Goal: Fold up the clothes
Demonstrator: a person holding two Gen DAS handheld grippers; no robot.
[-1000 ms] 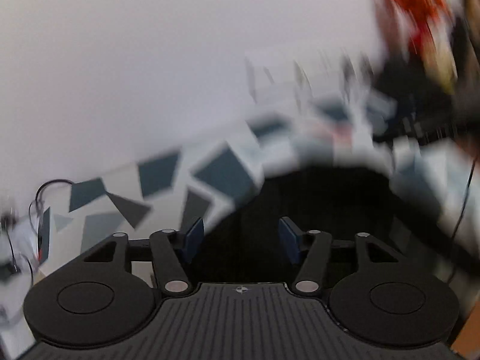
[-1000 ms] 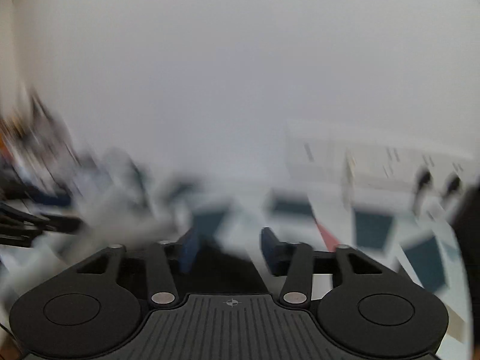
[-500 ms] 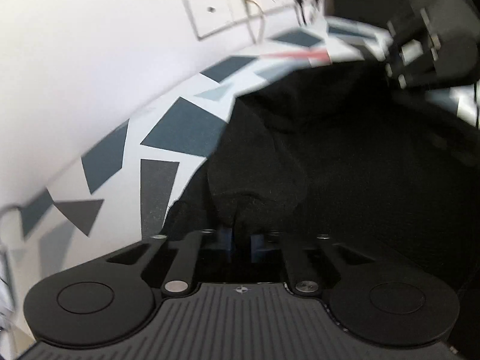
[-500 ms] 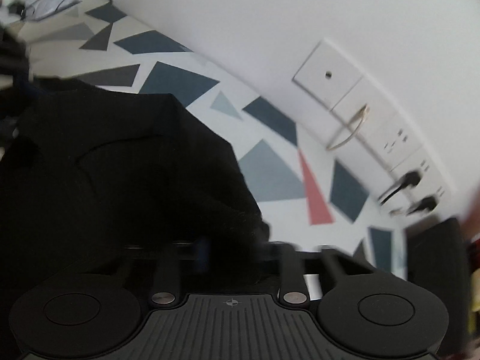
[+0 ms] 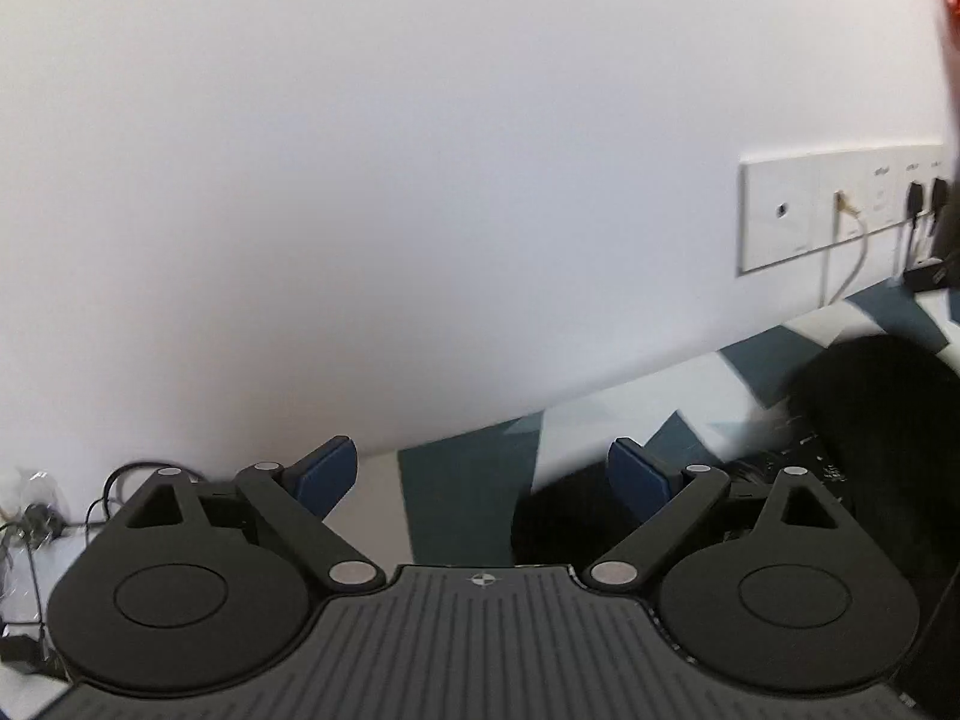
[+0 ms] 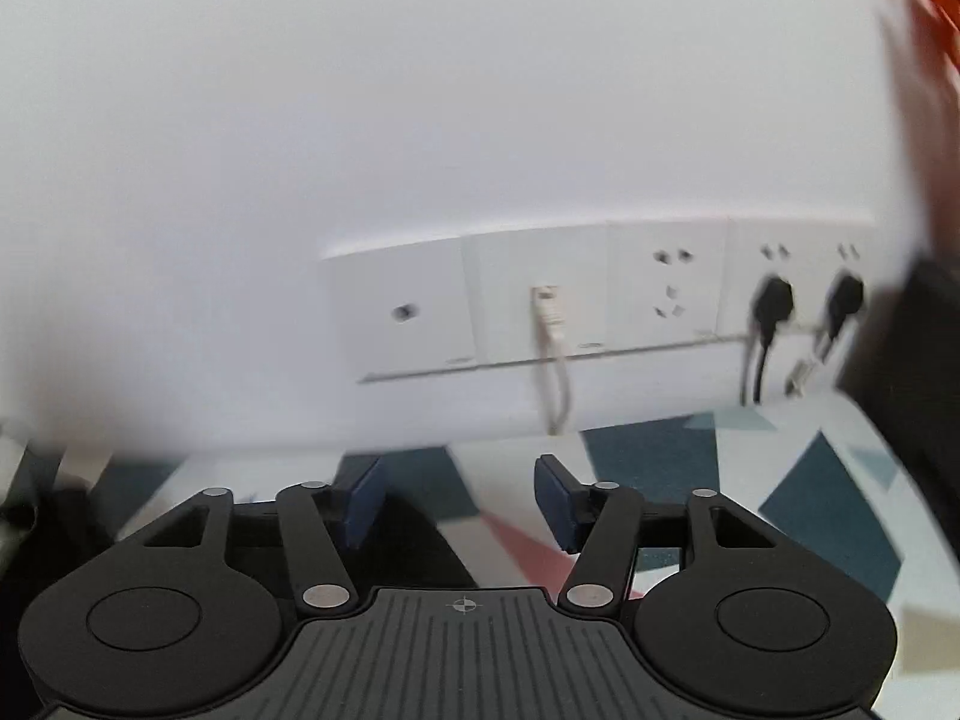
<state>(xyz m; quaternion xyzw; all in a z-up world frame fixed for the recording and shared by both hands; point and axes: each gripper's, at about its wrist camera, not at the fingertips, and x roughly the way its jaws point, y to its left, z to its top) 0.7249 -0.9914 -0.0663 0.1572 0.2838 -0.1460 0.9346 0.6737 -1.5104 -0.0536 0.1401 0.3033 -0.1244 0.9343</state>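
The black garment [image 5: 876, 420] lies on the patterned table at the right of the left wrist view, with an edge reaching under the right finger. My left gripper [image 5: 483, 474] hangs over the teal-and-white tabletop [image 5: 456, 498]; its jaws are opening wide and nothing is between the blue pads [image 5: 327, 474]. In the right wrist view, black garment fabric [image 6: 420, 546] shows low behind the fingers. My right gripper [image 6: 459, 501] is opening too, and its pads [image 6: 558, 507] stand apart, pressing on nothing.
A white wall rises close behind the table. It carries a socket panel [image 6: 600, 300] with a white cable and two black plugs [image 6: 774, 300]. Loose wires [image 5: 36, 516] lie at the table's left end. A dark object [image 6: 918, 372] stands at the right.
Half a second ago both grippers were shut on bunched black fabric. Now both have let go, their jaws stand apart, and the views have swung up toward the wall.
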